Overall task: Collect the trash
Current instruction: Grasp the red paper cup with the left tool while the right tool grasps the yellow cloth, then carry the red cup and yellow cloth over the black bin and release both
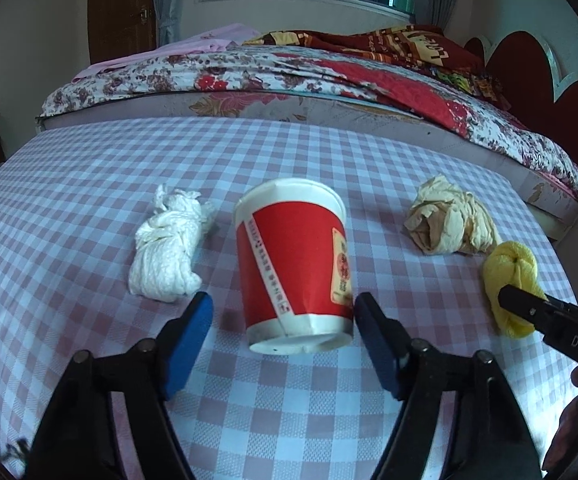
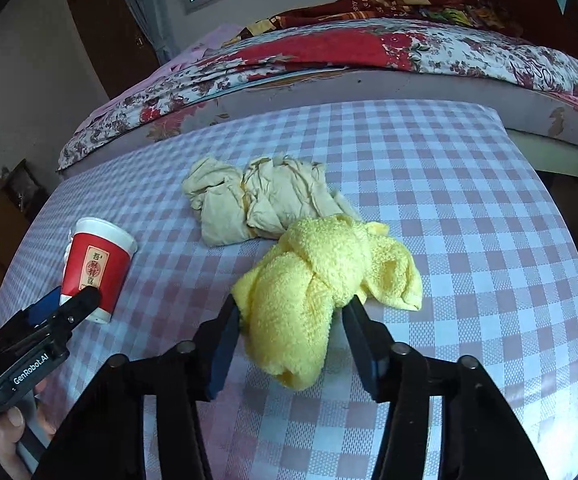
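Risk one: red paper cup with white rim [image 1: 295, 264] stands upright on the pink-and-white checked tablecloth [image 1: 89, 184], between the blue-padded fingers of the left gripper [image 1: 283, 320]. Jaws spread wide, straddling the cup's base; right pad looks close to or touching the wall, left pad clearly apart. Closing off-centre likely shoves the cup sideways or tips it; it looks light and probably empty. Hard squeeze would crush the paper wall.

Risk two: knotted yellow terry cloth [image 2: 317, 280] lies between the fingers of the right gripper [image 2: 291, 314], jaws open and flanking it, near or grazing the fabric, not clamped. Soft bundle could slip out if only a loose fold is caught, or the tablecloth gets pinched along with it.

Crumpled beige paper wad [image 2: 257, 204] touches the yellow cloth's far side, so lifting may drag it. Twisted white tissue wad [image 1: 167, 246] sits just left of the cup, apart from it, untouched.

No bin visible in either view; drop target unknown. Both grippers work close together, so collision is possible.
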A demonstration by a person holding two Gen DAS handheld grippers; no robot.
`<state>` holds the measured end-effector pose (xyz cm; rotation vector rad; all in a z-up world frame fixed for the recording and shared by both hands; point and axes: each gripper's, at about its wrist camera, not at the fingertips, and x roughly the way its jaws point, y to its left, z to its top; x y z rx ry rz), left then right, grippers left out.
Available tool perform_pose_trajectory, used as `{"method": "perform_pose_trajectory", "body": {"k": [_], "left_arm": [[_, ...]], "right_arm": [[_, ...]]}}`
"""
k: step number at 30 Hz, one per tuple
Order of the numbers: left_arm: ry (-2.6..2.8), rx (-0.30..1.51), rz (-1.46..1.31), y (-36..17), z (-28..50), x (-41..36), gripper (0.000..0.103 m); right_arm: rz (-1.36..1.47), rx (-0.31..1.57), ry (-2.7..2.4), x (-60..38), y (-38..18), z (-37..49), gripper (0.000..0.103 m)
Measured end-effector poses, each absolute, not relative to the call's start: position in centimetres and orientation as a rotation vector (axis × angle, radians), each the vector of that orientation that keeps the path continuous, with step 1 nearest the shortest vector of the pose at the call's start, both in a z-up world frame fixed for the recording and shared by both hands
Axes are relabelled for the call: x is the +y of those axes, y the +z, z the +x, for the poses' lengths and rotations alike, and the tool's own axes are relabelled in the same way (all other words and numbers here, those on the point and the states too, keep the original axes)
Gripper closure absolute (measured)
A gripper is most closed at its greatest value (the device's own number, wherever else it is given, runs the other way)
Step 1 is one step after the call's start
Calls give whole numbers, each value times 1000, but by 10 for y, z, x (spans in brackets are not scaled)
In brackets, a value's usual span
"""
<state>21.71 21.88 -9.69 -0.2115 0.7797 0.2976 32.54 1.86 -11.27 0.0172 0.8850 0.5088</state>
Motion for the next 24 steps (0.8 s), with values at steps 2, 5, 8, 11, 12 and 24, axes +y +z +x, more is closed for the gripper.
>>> {"method": "perform_pose_trajectory", "body": {"k": [2, 5, 8, 11, 12, 24], "left_arm": [[292, 789, -218, -100, 219, 219, 38], [278, 803, -230, -105, 222, 220, 49], [263, 789, -230, -102, 220, 219, 50], [256, 769, -209, -99, 216, 214, 50], [253, 762, -203, -97, 213, 211, 50], [207, 747, -180, -87, 189, 181, 50]], "right_arm": [[21, 887, 515, 17, -114, 327, 59], [25, 889, 526, 13, -116, 325, 67], [19, 884, 536, 9, -117, 323, 72], [-3, 867, 549, 9, -115, 318, 81], [-10, 864, 553, 9, -114, 316, 82], [-87, 765, 578, -13, -98, 279, 83]]}}
